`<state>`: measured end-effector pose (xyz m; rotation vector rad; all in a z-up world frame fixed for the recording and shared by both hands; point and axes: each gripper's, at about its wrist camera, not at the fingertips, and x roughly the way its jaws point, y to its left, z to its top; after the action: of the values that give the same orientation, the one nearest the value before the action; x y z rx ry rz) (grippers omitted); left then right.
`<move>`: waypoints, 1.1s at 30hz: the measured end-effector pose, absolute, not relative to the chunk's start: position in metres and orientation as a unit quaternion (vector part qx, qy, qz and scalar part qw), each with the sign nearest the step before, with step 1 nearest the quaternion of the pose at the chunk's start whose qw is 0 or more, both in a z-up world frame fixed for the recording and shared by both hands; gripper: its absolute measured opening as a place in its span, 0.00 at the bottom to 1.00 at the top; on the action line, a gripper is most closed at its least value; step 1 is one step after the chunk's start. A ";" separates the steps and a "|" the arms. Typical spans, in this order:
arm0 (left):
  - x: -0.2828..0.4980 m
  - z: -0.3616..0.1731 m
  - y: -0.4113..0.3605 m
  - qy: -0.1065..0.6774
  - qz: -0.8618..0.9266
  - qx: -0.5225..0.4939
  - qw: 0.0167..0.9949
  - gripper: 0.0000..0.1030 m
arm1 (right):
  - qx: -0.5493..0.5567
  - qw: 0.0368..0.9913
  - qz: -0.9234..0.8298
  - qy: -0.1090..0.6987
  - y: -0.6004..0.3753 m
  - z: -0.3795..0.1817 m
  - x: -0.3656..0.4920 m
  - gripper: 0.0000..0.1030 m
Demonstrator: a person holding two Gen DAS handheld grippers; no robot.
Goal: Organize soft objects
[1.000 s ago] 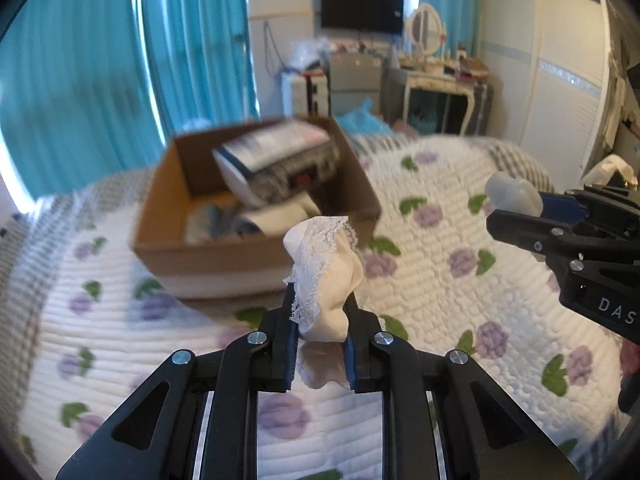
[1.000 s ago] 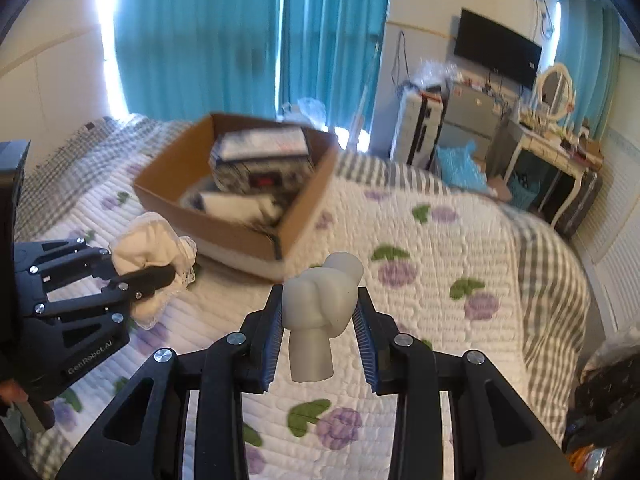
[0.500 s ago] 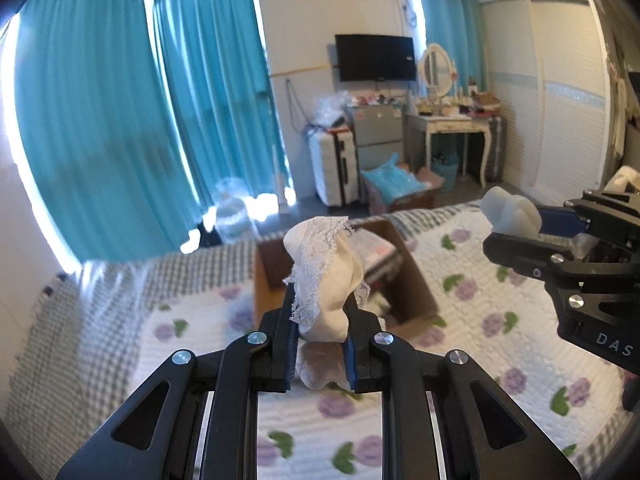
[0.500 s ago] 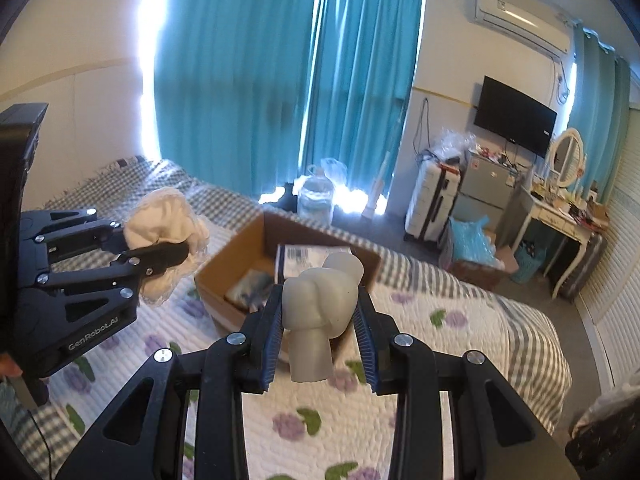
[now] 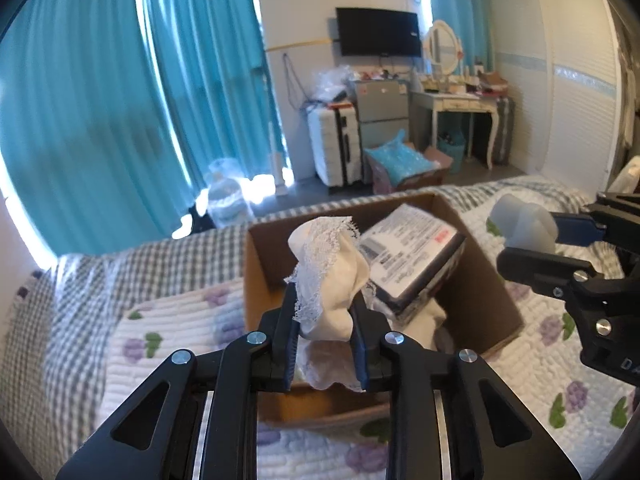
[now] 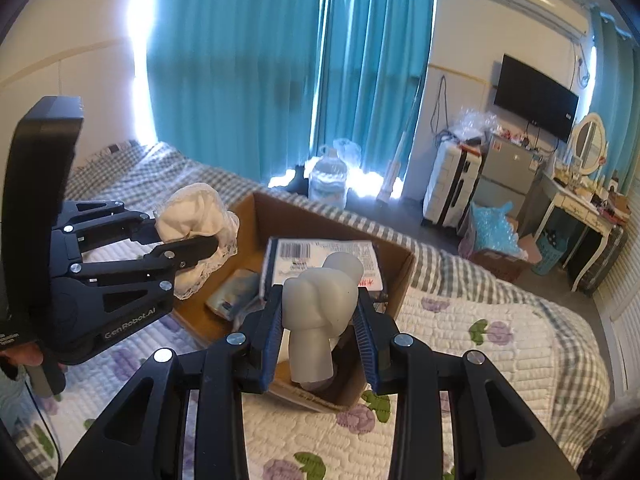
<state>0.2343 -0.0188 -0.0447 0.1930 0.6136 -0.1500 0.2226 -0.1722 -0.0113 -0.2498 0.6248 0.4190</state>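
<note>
- Over the open cardboard box [image 5: 472, 284] on the quilted bed [image 5: 172, 328], both grippers are hanging side by side, each tilting downward toward the box.
- In the left wrist view, the left gripper [image 5: 325, 344] is sitting above the box's near left part, and its jaws have just been widening with a cream lace-trimmed sock [image 5: 328, 276] between them; the bundle is still bulging against both pads and hanging below them, not yet dropping.
- From the right wrist view, that same gripper [image 6: 188, 240] is reaching in from the left, and a bit of a hand [image 6: 24, 356] is showing at its grip by the left edge.
- Above the box's near right corner, the right gripper [image 6: 318, 328] is clenching a rolled grey sock [image 6: 320, 304], which is standing upright between the blue pads.
- Inside the box [image 6: 256, 208], a printed white packet [image 6: 324, 260] is lying tilted toward the far side, with smaller soft items beside it, too blurred to identify.
- Beyond the bed, teal curtains [image 6: 280, 60] are covering the far window.
</note>
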 end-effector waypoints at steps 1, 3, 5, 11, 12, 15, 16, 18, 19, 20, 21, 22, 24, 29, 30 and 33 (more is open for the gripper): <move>0.237 -0.047 -0.020 0.300 -0.066 0.100 0.947 0.48 | -0.121 0.922 0.204 0.307 -0.172 -0.015 0.226 0.32; 0.239 -0.052 -0.021 0.284 -0.050 0.105 0.952 0.79 | -0.122 0.920 0.203 0.313 -0.171 -0.025 0.237 0.32; 0.239 -0.055 -0.018 0.269 -0.049 0.098 0.957 0.81 | -0.121 0.918 0.205 0.318 -0.170 -0.032 0.245 0.32; 0.239 -0.055 -0.003 0.268 -0.051 0.076 0.959 0.81 | -0.117 0.914 0.202 0.331 -0.171 -0.048 0.256 0.35; 0.237 -0.054 -0.001 0.268 -0.051 0.071 0.960 0.81 | -0.119 0.913 0.200 0.335 -0.171 -0.050 0.258 0.38; 0.233 -0.049 0.002 0.267 -0.050 0.066 0.960 0.81 | -0.123 0.917 0.179 0.334 -0.171 -0.050 0.257 0.76; 0.229 -0.045 0.004 0.267 -0.047 0.066 0.960 0.81 | -0.114 0.924 0.170 0.324 -0.175 -0.045 0.254 0.78; 0.223 -0.037 0.007 0.263 -0.043 0.065 0.962 0.81 | -0.095 0.928 0.167 0.318 -0.184 -0.035 0.250 0.78; 0.220 -0.033 0.007 0.262 -0.042 0.064 0.962 0.81 | -0.085 0.932 0.161 0.315 -0.189 -0.026 0.246 0.78; 0.211 -0.025 0.008 0.257 -0.040 0.063 0.964 0.81 | -0.080 0.934 0.157 0.312 -0.192 -0.020 0.243 0.78; 0.205 -0.019 0.009 0.252 -0.039 0.063 0.965 0.81 | -0.076 0.938 0.151 0.304 -0.197 -0.006 0.236 0.78; 0.196 -0.007 0.009 0.244 -0.037 0.062 0.967 0.81 | -0.076 0.940 0.148 0.298 -0.200 0.004 0.229 0.78; 0.179 0.013 0.009 0.228 -0.035 0.062 0.971 0.81 | -0.083 0.947 0.139 0.279 -0.200 0.030 0.212 0.78; 0.125 0.070 0.009 0.169 -0.031 0.061 0.983 0.81 | -0.088 0.961 0.125 0.230 -0.203 0.090 0.162 0.79; 0.110 0.083 0.010 0.147 -0.022 0.056 0.987 0.81 | -0.088 0.964 0.124 0.219 -0.204 0.103 0.149 0.80; 0.075 0.112 0.012 0.100 -0.013 0.053 0.994 0.83 | -0.092 0.971 0.121 0.182 -0.202 0.137 0.114 0.88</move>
<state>0.0748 0.0121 0.1124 0.1063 0.2001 -0.0259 0.1144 -0.2024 0.1367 -0.1853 0.3678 0.2448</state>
